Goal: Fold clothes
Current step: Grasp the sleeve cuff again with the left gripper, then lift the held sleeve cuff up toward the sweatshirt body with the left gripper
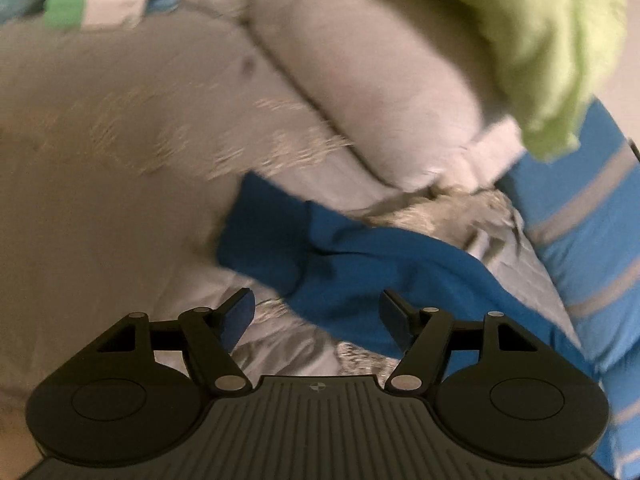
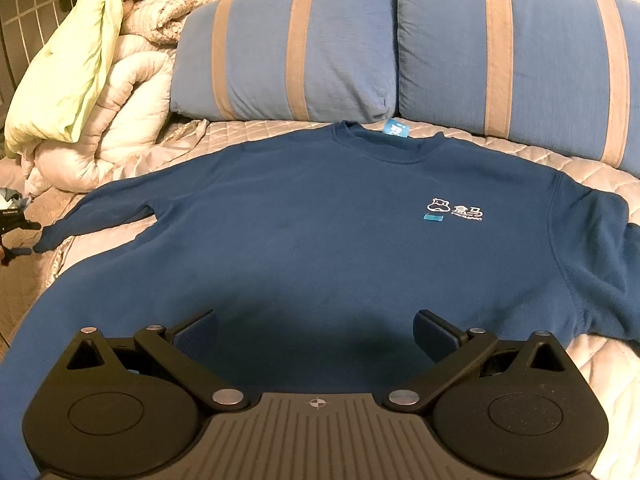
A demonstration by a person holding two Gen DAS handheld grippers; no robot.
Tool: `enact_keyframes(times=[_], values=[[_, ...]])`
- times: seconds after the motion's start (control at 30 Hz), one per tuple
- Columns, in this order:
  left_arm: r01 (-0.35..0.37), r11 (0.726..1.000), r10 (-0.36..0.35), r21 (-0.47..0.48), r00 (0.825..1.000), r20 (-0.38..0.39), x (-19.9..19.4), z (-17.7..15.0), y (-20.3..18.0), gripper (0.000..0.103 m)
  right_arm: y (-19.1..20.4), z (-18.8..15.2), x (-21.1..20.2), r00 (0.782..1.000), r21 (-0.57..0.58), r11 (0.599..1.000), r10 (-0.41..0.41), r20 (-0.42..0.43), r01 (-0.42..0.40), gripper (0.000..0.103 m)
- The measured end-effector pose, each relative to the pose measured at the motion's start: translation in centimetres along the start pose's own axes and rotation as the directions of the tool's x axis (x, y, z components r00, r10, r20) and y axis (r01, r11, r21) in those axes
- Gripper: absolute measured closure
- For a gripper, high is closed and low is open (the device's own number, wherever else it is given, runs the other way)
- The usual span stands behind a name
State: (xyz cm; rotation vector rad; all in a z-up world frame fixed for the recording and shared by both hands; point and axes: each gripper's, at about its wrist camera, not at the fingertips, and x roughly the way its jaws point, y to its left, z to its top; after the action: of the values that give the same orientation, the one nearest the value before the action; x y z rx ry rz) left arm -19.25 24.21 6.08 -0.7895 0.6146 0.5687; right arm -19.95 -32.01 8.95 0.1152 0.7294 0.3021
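Right wrist view: a dark blue sweatshirt (image 2: 320, 232) lies spread flat, front side up, across a pale quilted bedspread (image 2: 600, 184). Its round collar points away from the camera, with a small light blue neck tag (image 2: 394, 128) showing inside. A white printed logo (image 2: 454, 210) sits on the chest toward the picture's right. One sleeve (image 2: 100, 208) stretches out to the picture's left, its cuff reaching the bed's edge; the other sleeve falls off toward the right side. The right gripper (image 2: 316, 332) hovers over the sweatshirt's lower hem with its jaws spread wide and nothing between them. Behind the collar, two blue pillows with tan stripes (image 2: 288, 48) stand side by side against the head of the bed. To the left of them sits a heap of bunched cream and pale green quilts (image 2: 92, 80).

Left wrist view, blurred by motion: the left gripper (image 1: 316, 312) points down at the sweatshirt's sleeve cuff (image 1: 272, 240), which lies on the bedspread just ahead of the fingertips. Its jaws stand moderately wide apart and grip nothing; the blue cloth lies under the gap, untouched by the pads. Beyond are the cream quilt, a green cover (image 1: 540, 40) and a striped pillow at the right edge.
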Motion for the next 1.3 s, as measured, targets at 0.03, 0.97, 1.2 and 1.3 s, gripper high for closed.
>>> enact_keyframes(times=[0.03,0.97,1.2,1.3], values=[[0.012,0.999,-0.012,-0.035,1.000,-0.002,0.2,-0.1,0.5,0.035,0.0,0.0,0.0,1.000,0.001,1.000,0.001,0.000,-0.001,0.000],[0.194,0.888,-0.196,-0.417,0.980,0.038,2.0,2.6,5.2,0.090,-0.5,0.0,0.1,1.000,0.033,0.999,0.010,-0.002,-0.010,0.000],[0.224,0.965,-0.210,-0.137,0.971,0.113,-3.0,6.9,0.4,0.091,-0.6,0.1,0.0,1.000,0.039,0.999,0.014,-0.002,-0.014,0.000],[0.186,0.982,-0.182,-0.018,0.975,0.129,-3.7,7.1,-1.4,0.091,-0.7,0.1,0.0,1.000,0.042,0.999,0.016,-0.001,-0.016,0.000]])
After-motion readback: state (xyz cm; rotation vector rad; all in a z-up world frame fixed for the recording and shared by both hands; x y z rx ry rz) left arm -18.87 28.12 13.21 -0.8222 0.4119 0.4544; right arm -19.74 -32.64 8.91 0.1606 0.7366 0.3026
